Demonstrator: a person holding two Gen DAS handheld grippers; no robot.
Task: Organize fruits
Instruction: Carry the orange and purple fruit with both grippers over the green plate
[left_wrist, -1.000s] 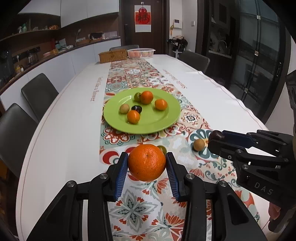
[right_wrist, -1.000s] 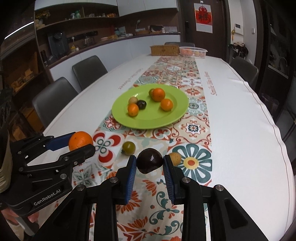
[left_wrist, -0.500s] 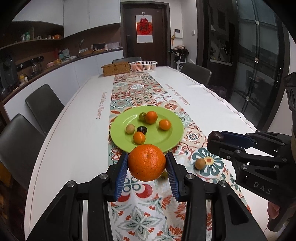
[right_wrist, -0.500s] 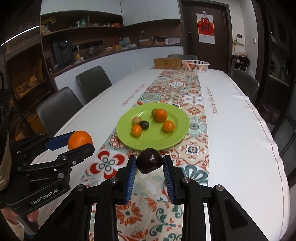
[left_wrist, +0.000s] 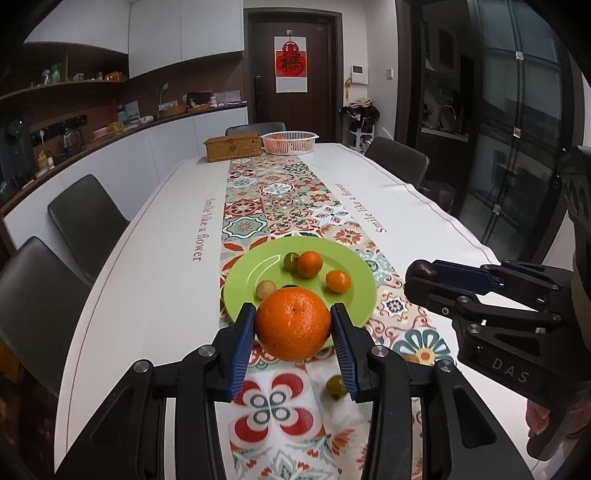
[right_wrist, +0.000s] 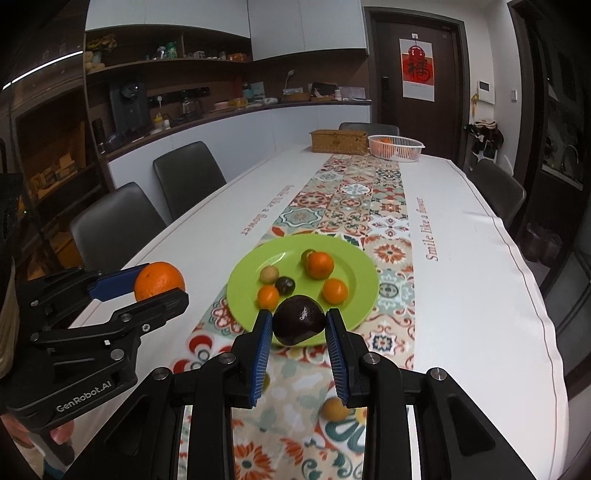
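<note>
orange (left_wrist: 293, 324) hides dark fruit (right_wrist: 285, 285) on plate (left_wrist: 243, 273)

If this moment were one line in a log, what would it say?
left gripper: holds orange | right gripper: holds dark fruit | both near plate

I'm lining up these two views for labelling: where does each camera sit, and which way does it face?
Left wrist view: sits on the left gripper, looking down the table over the orange it clamps toward the green plate; the right gripper shows at right.
Right wrist view: sits on the right gripper, facing the same way over its dark fruit; the left gripper and fingers of a hand show at left.
Both share the plate, the white basket and the door.
</note>
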